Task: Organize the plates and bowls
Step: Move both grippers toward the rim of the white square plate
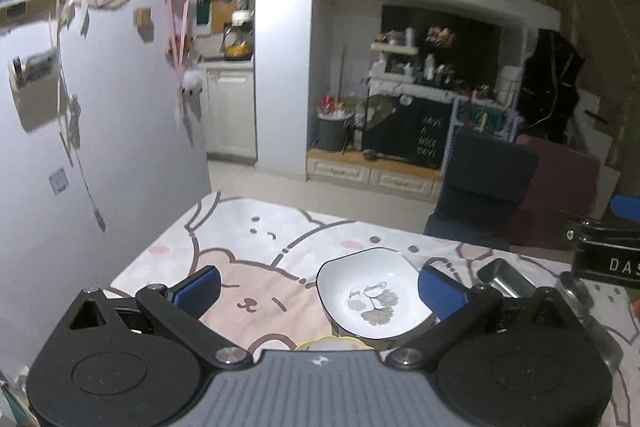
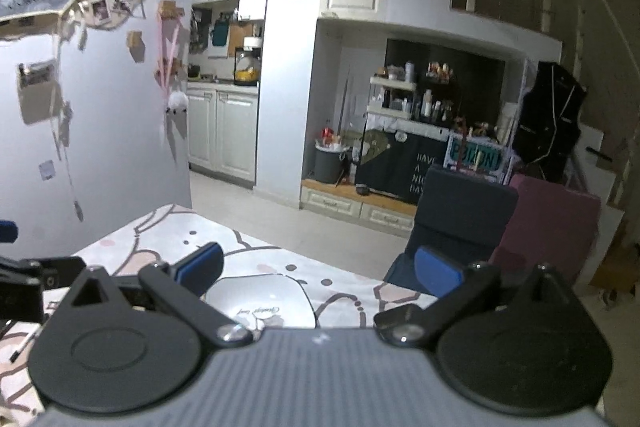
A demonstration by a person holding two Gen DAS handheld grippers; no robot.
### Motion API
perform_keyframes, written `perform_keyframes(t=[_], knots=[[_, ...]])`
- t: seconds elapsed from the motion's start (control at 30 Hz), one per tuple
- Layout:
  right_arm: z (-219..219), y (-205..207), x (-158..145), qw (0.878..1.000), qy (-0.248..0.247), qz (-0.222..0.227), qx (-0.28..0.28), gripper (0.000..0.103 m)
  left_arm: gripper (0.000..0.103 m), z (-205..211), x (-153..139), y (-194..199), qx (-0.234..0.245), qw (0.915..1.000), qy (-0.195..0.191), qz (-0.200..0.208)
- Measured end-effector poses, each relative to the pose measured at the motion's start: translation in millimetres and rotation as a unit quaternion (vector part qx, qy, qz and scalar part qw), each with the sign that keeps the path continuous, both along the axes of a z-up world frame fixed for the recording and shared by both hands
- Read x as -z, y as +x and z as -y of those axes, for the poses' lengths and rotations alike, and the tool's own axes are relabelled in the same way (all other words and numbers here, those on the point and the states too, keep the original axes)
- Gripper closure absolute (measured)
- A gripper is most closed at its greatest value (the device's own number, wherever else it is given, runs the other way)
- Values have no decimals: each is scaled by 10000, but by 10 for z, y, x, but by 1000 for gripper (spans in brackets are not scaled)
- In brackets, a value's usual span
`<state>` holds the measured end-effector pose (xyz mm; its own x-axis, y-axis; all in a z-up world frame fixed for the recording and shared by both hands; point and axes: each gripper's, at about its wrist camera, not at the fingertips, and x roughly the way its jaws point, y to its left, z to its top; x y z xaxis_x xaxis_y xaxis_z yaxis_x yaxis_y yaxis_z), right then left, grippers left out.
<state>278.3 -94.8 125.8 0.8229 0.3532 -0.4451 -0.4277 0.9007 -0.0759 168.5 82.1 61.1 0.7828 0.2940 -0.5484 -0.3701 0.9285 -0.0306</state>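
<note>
Both grippers hover, jaws spread, nothing held. Left gripper [image 1: 318,291]: bowl [image 1: 372,301] lies by its right finger. Right gripper [image 2: 318,273]: plate [image 2: 260,301] lies low between its jaws. Likely approach step; next, lower and close on a rim.

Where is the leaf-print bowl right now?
In the left wrist view, the bowl sits on the tablecloth, nearer the open left gripper's right finger, left of a metal tray.

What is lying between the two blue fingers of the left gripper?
In the left wrist view, the white bowl with a leaf print sits on the tablecloth between the left gripper's open fingers, nearer its right finger.
</note>
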Motion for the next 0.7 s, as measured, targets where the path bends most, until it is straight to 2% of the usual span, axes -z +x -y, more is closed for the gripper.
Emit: perform_keyframes(t=[0.2,0.33,0.7], knots=[[-173,594,318,9993,-106,-362,44,0,0,-245,368,531,-203,9981,-506,-279],[-301,1017,553,9975,-357,-608,-65,0,0,-362,642,891,-315,9945,-798,-601],[-806,1870,1237,9898,-938,-1012,-367,0,0,-636,1260,1569,-660,9843,-1122,-1196]])
